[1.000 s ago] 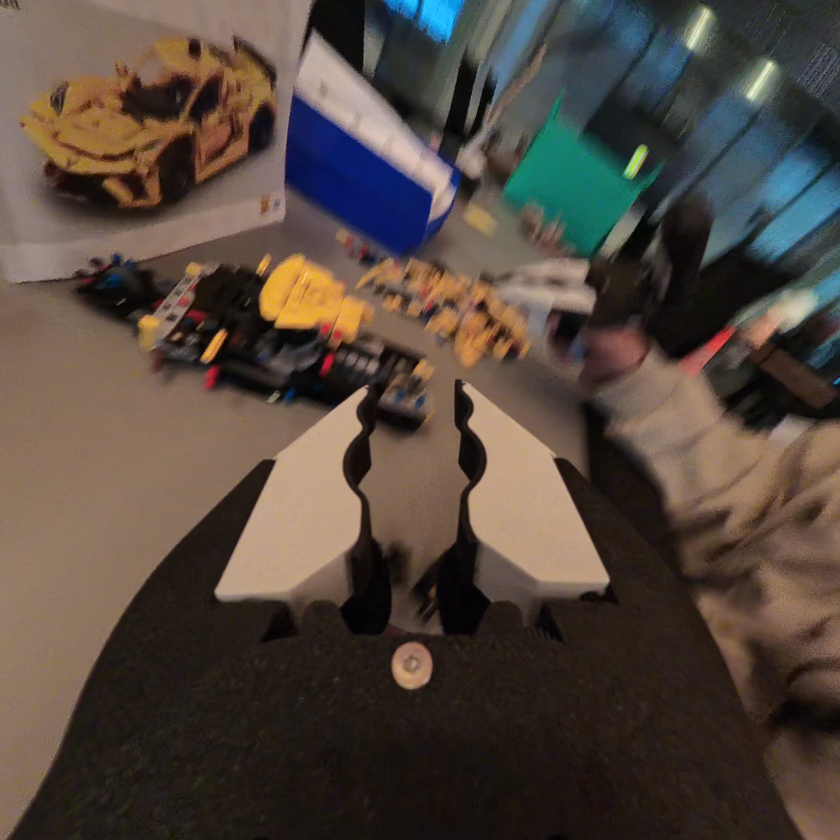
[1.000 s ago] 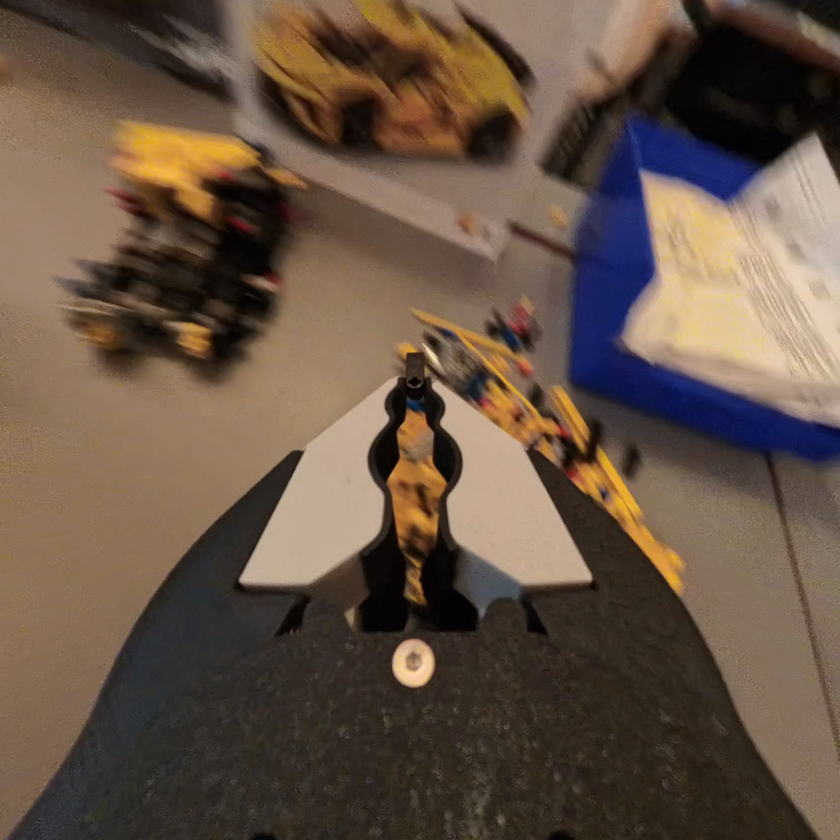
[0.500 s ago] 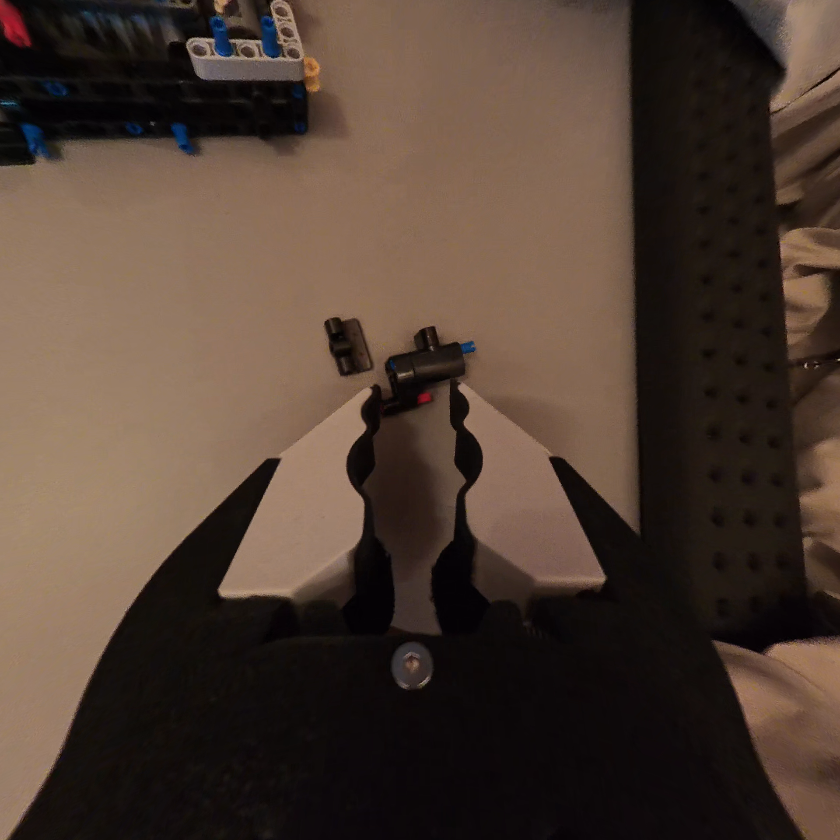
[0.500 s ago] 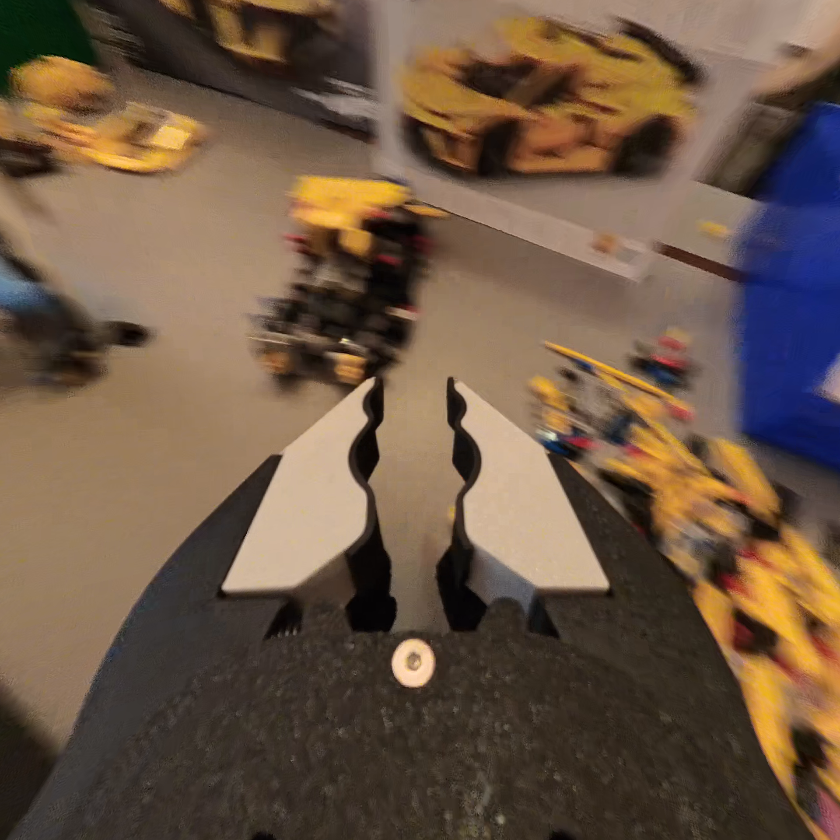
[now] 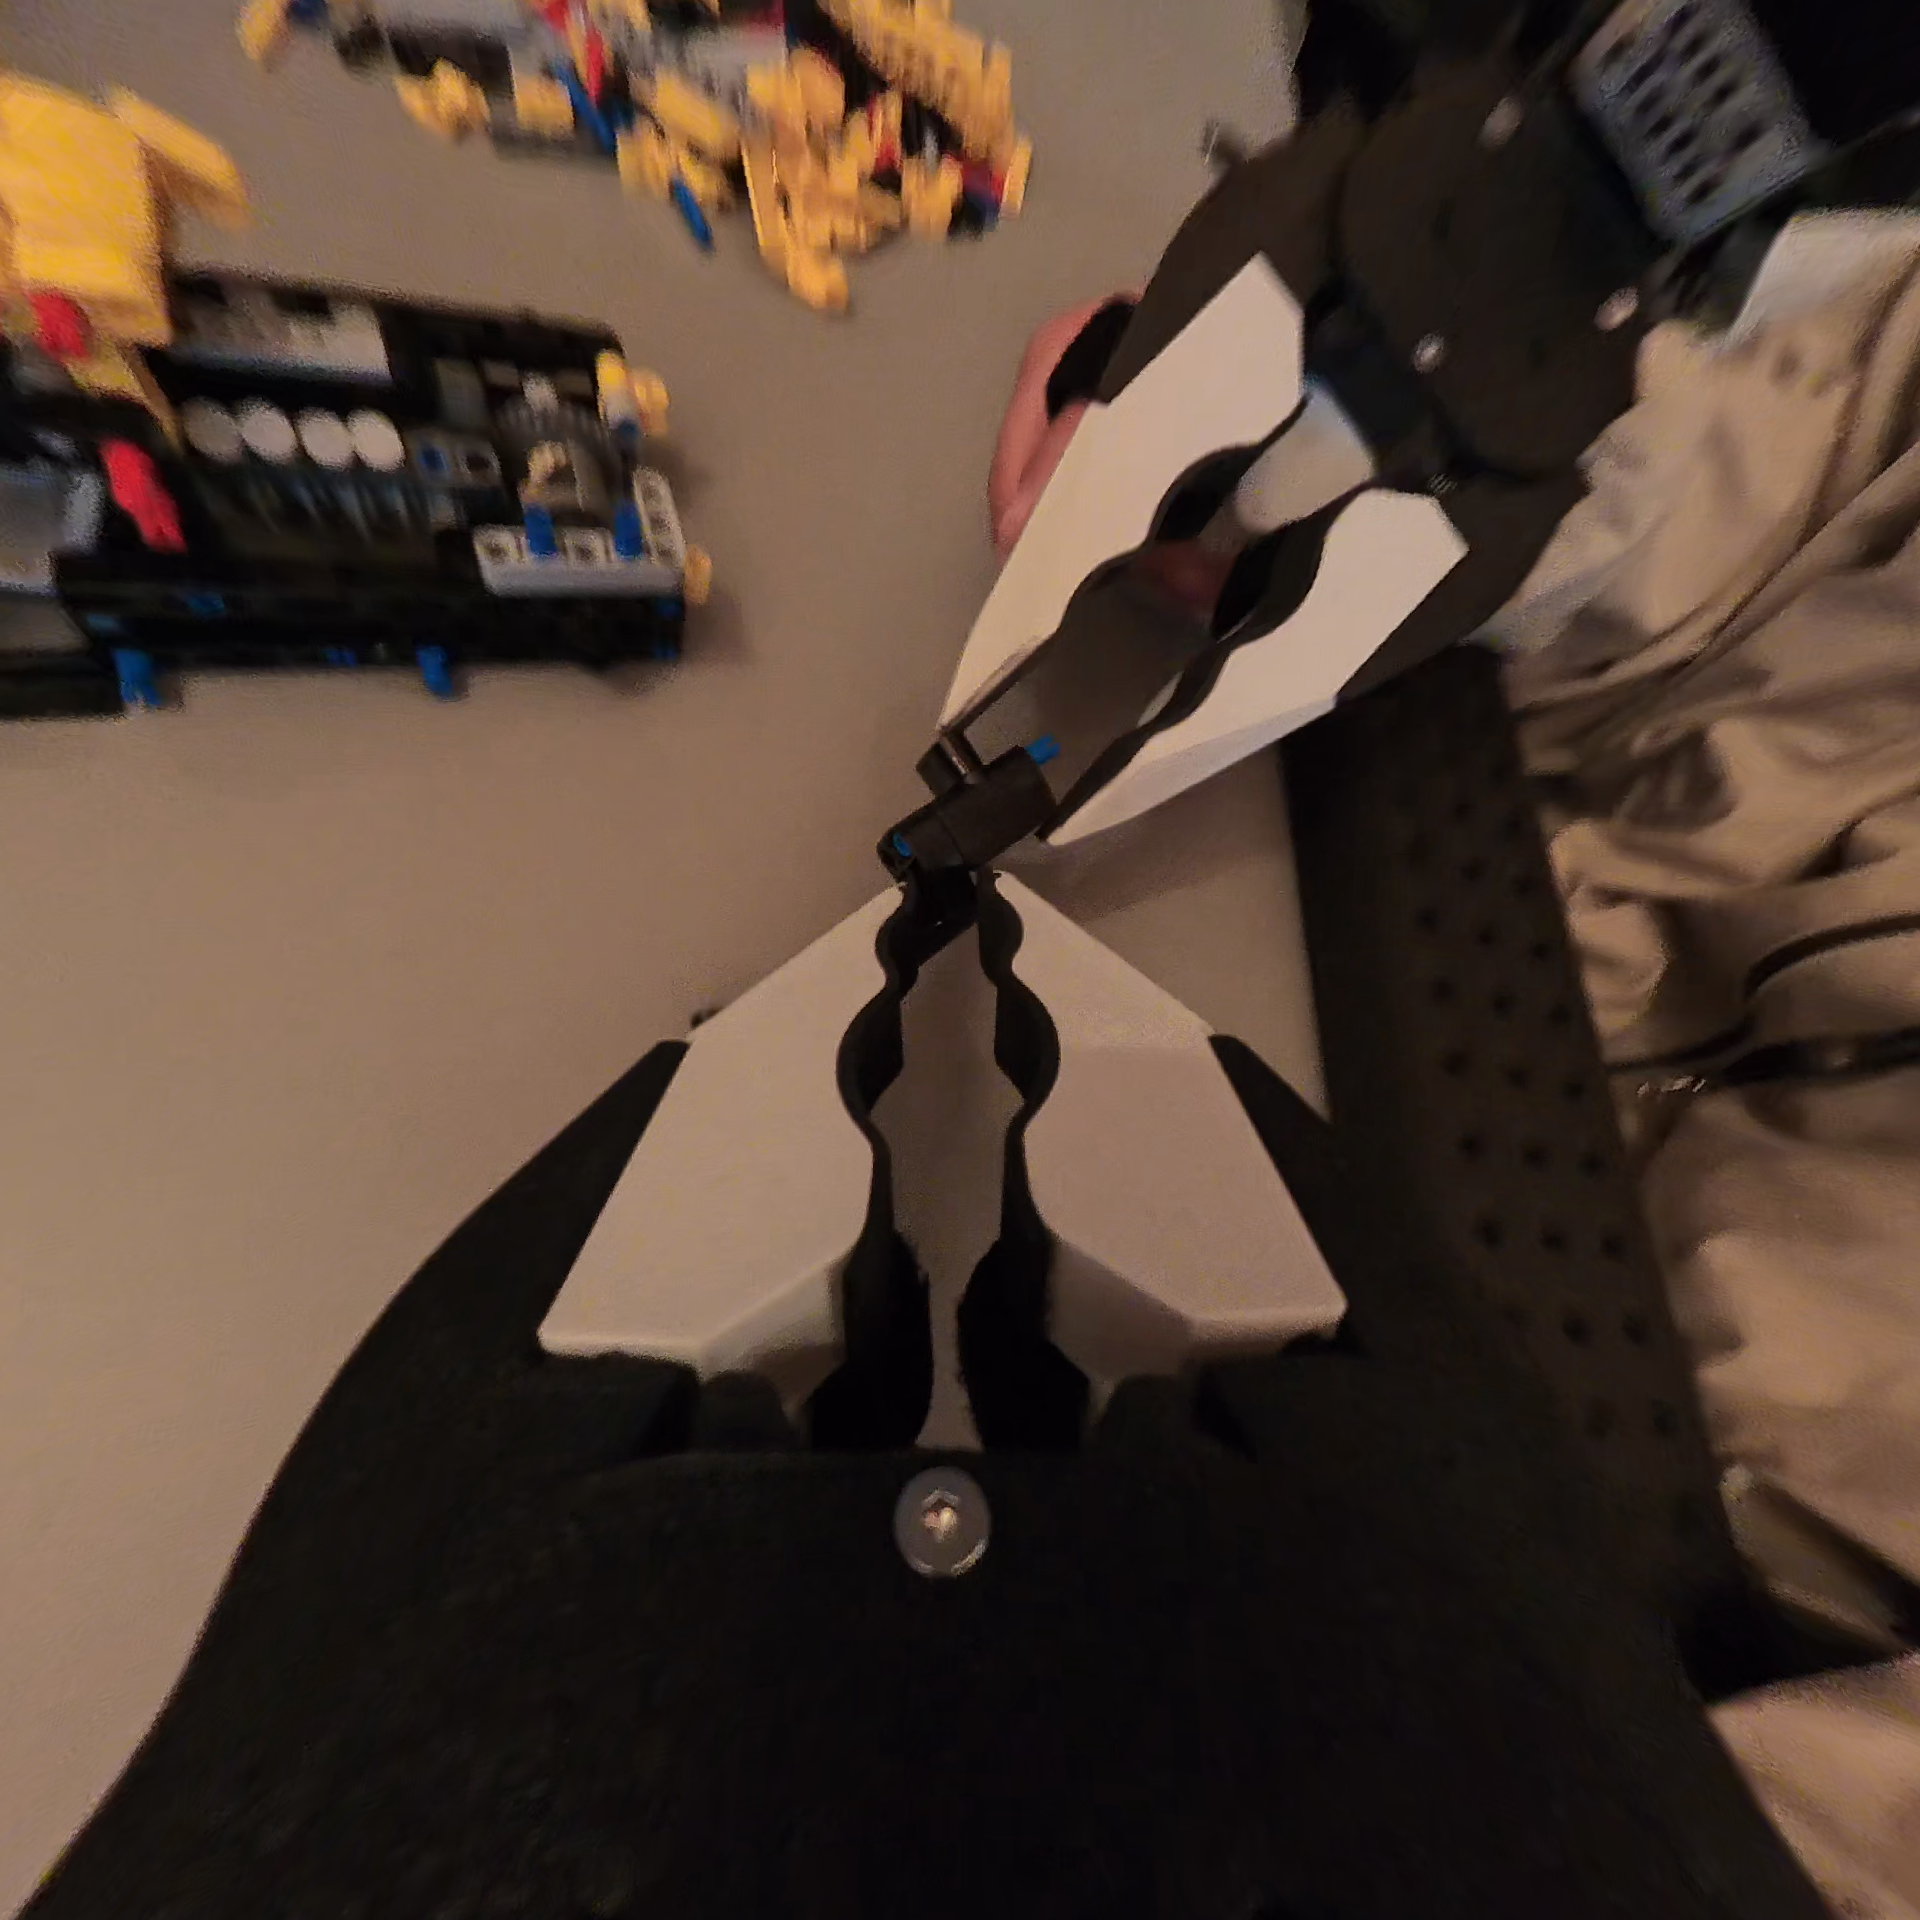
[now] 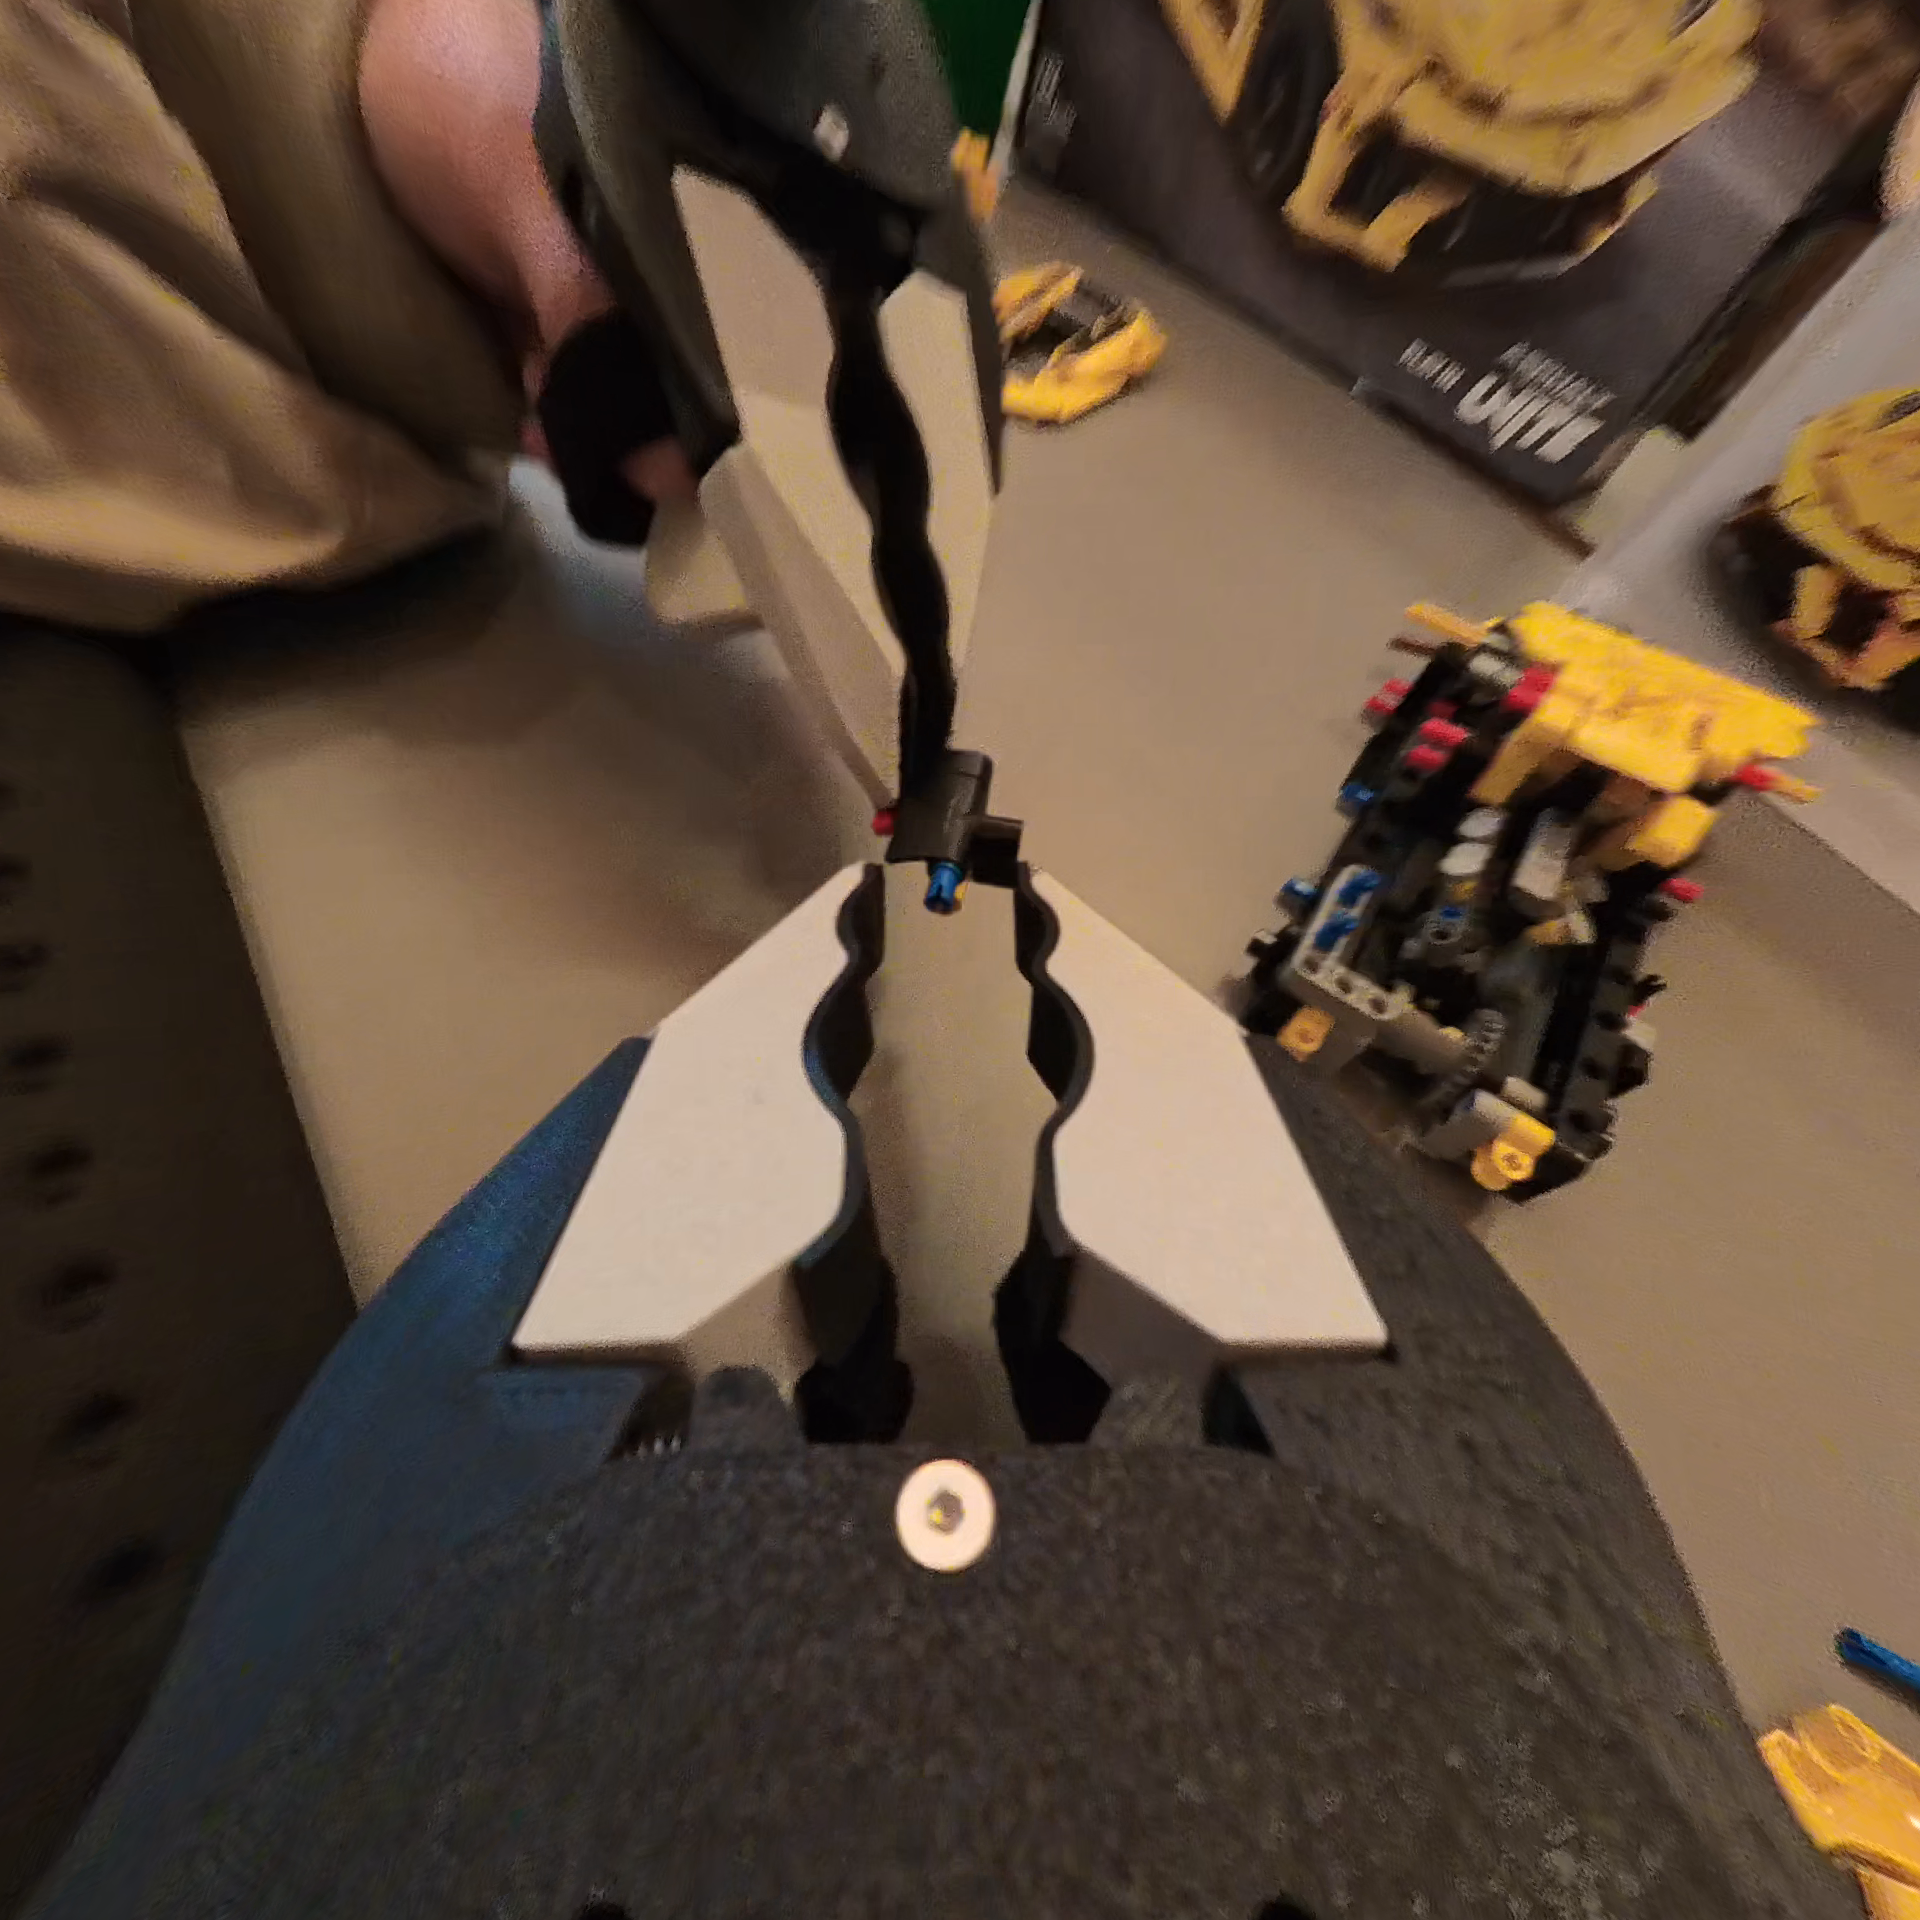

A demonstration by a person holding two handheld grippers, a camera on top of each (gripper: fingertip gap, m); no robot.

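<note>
My left gripper (image 5: 943,896) is shut on a small black brick connector (image 5: 971,816) with a blue pin and holds it above the beige table (image 5: 416,987). My right gripper (image 6: 948,878) is open, its fingertips on either side of the same connector (image 6: 940,805), with the blue pin (image 6: 940,894) pointing into its gap. In the left wrist view the right gripper (image 5: 1003,781) comes in from the upper right. In the right wrist view the left gripper (image 6: 914,774) hangs down from above, fingers closed on the connector.
A partly built black and yellow brick car (image 5: 343,520) (image 6: 1507,935) stands on the table. A pile of loose yellow pieces (image 5: 779,114) lies beyond it. Boxes picturing a yellow car (image 6: 1455,156) stand at the back. A black perforated strip (image 5: 1455,1039) edges the table by a beige sleeve (image 5: 1714,727). The tips of both grippers are at nearly the same place.
My left gripper has closed on the black connector that lay on the table and lifted it. My right gripper has swung over from the car, open, to meet it.
</note>
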